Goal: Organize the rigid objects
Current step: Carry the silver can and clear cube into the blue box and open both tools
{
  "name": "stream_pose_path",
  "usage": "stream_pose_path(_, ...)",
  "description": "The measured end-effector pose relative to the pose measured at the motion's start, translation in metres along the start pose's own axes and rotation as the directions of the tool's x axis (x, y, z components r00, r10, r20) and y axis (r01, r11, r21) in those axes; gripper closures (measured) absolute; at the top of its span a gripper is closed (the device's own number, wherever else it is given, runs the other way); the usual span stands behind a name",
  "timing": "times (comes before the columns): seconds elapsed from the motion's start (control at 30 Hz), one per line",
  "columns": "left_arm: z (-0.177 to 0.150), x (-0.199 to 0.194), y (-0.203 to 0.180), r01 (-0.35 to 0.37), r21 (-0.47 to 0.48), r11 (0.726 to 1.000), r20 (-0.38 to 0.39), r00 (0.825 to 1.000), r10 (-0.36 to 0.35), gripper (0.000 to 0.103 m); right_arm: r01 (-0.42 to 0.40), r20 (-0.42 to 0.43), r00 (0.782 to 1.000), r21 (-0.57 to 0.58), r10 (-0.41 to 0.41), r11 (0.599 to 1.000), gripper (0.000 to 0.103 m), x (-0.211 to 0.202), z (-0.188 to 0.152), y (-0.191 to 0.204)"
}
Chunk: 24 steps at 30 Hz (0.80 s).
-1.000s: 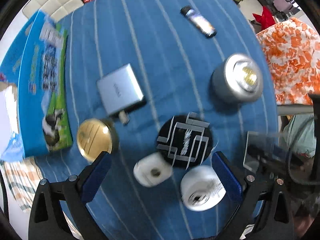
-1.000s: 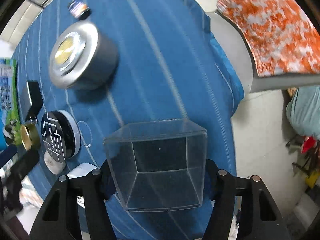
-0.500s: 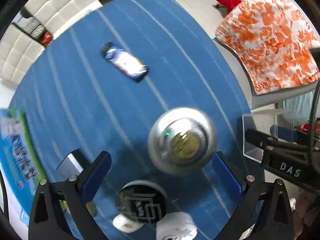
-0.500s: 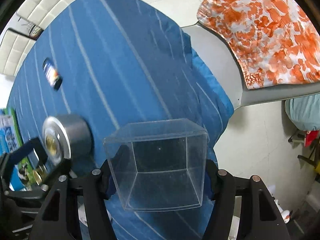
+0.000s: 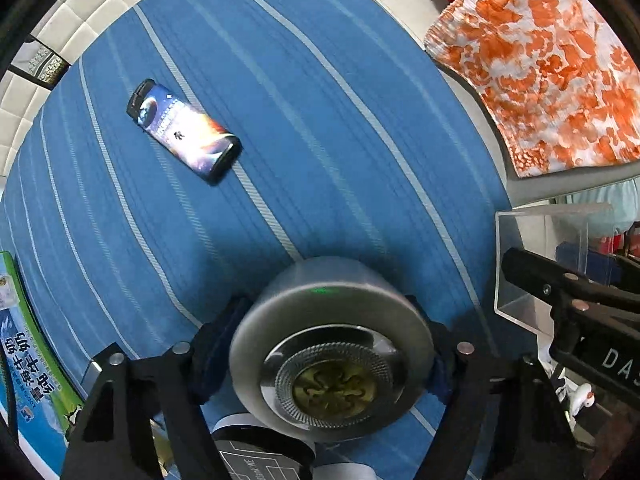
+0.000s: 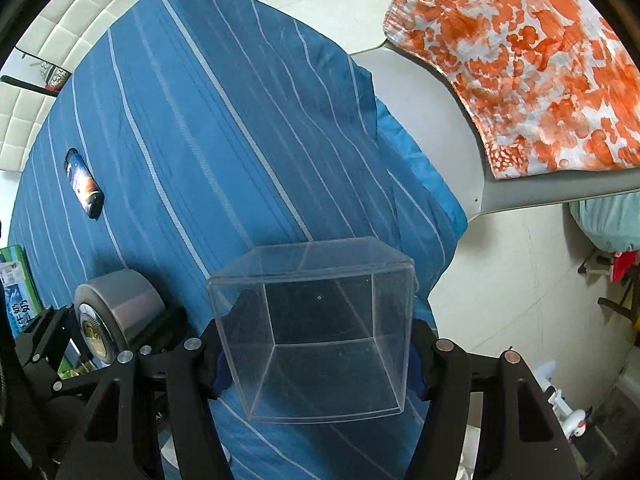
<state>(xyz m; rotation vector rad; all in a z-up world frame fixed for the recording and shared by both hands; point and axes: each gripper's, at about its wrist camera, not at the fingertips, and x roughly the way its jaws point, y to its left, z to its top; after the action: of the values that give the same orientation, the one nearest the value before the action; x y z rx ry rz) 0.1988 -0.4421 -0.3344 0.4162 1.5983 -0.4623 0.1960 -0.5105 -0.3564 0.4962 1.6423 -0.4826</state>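
My left gripper (image 5: 320, 354) is shut on a round silver tin (image 5: 332, 344) with a gold emblem on its lid, both blue pads pressed to its sides. The same silver tin (image 6: 116, 312) shows at the lower left of the right wrist view, tilted, lid facing the camera. My right gripper (image 6: 316, 356) is shut on a clear plastic box (image 6: 316, 332), open side toward the camera, held over the bed's right edge. That clear box (image 5: 544, 264) also appears at the right of the left wrist view. A lighter (image 5: 184, 132) with a space print lies on the blue striped sheet (image 5: 320, 120).
A blue and green milk carton (image 5: 24, 380) lies at the left edge. A black disc with white lines (image 5: 256, 460) sits under the tin. An orange and white cloth (image 6: 528, 60) covers a grey seat right of the bed. White tiled floor (image 6: 520, 280) lies below the box.
My left gripper moved forward over the bed and shut on the silver tin, lifting it at a tilt. The right gripper kept hold of the clear box and swung right.
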Motion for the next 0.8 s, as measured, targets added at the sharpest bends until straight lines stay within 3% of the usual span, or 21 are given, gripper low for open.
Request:
stream_pose_path(0.3,-0.015,-0.008,0.016,-0.030,-0.070,0.997,0.031,0.999,0.032,0.034,0.006,0.032,0.999,-0.040,-0.004,0.999,0.036,-0.016,-0.007,0.014)
stream_pose_path(0.8,-0.065,-0.071,0.085,-0.037,-0.215,0.976,0.131,0.989,0.067,0.034,-0.038,0.094,0.994,-0.210,0.059,0.977,0.036,-0.056,-0.041,0.101)
